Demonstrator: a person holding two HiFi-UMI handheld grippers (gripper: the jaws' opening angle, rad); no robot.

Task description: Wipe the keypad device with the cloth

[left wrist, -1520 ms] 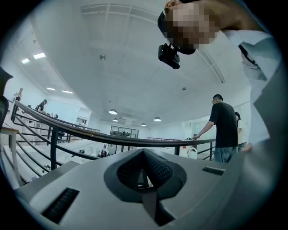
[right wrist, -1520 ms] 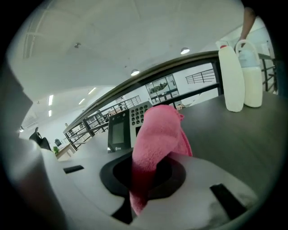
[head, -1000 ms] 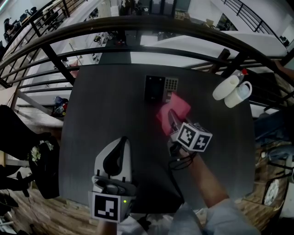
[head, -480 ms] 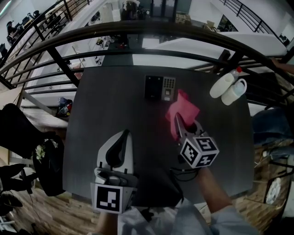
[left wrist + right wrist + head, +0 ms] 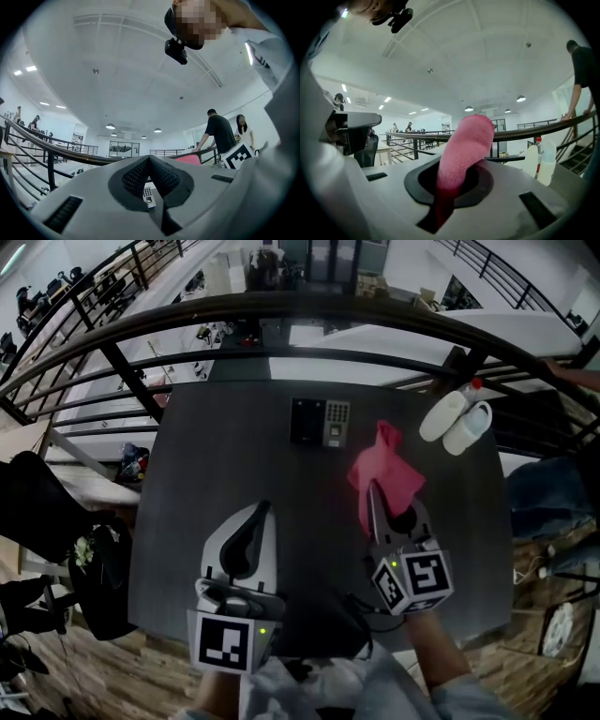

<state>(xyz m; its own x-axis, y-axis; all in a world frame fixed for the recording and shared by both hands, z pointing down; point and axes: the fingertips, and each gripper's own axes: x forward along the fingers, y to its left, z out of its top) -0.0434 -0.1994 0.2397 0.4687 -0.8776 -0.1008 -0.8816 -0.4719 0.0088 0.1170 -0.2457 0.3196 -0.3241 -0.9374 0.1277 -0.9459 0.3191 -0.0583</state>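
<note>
Right tool [image 5: 373, 495] clamped on cloth [image 5: 385, 472], right of keypad device [image 5: 321, 422]; loose cloth could shove the unheld device; left tool [image 5: 259, 516] together, empty.

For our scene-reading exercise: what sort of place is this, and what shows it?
Probably a mezzanine in an open-plan office: a curved railing edges the dark table, with desks and chairs on the floor below.
</note>
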